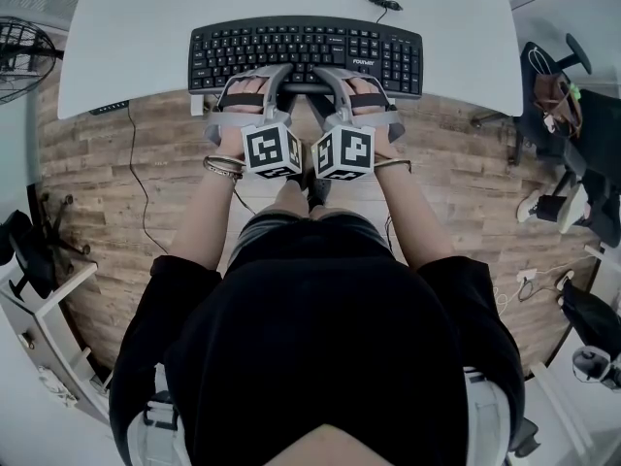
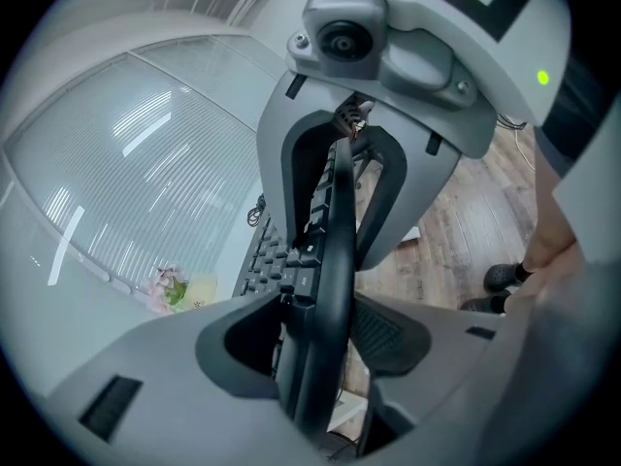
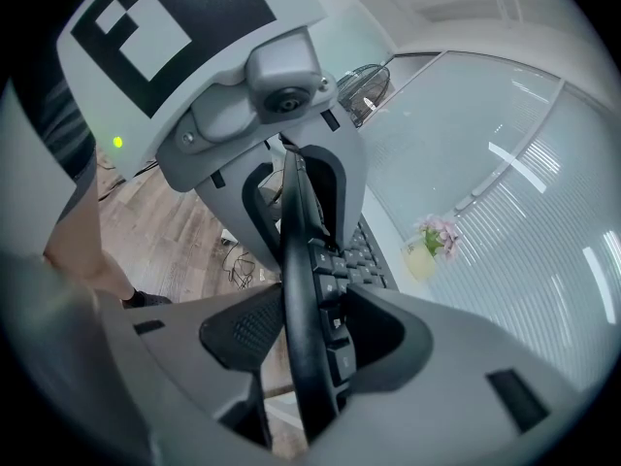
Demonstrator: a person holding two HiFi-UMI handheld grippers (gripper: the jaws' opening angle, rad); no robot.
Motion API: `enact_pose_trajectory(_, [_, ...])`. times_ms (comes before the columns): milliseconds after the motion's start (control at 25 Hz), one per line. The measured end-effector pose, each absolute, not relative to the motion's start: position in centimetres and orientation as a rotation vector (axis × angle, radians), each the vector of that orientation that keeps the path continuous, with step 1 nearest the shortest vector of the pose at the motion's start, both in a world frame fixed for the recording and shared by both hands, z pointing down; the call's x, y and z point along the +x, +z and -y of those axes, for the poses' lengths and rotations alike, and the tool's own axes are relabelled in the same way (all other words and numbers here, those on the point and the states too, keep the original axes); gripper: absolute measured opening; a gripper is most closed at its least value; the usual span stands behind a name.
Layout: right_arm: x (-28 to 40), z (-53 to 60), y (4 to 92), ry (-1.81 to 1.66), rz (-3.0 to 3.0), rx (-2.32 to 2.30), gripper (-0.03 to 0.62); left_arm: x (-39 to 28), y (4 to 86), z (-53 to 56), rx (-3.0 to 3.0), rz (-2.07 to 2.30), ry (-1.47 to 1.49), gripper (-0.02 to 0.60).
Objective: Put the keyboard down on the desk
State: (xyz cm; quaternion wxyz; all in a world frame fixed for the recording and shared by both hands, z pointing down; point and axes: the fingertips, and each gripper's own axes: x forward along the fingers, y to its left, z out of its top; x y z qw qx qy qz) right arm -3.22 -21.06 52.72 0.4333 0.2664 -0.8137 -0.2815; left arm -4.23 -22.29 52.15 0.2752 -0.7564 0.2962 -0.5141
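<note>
Keyboard [image 1: 306,51] at the desk [image 1: 146,27] edge — black cable [image 1: 378,0] lies behind.

The keyboard [image 1: 306,51] is made of matt black plastic. The counter [image 1: 136,22] is finished smooth and white, the floor [image 1: 97,187] in grained wood.

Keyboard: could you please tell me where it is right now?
The keyboard is at top centre of the head view, at the near edge of the desk, its front edge between the jaws of the left claw and the right claw.
</note>
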Motion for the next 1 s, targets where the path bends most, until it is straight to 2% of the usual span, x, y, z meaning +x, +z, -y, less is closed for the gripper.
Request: enact_pose_trajectory(1000, [-3.4, 20.6, 51.7, -0.563, 2.083, 0.710, 0.255, -4.0, 51.8, 21.5, -2.178, -0.897, -1.305, 0.239])
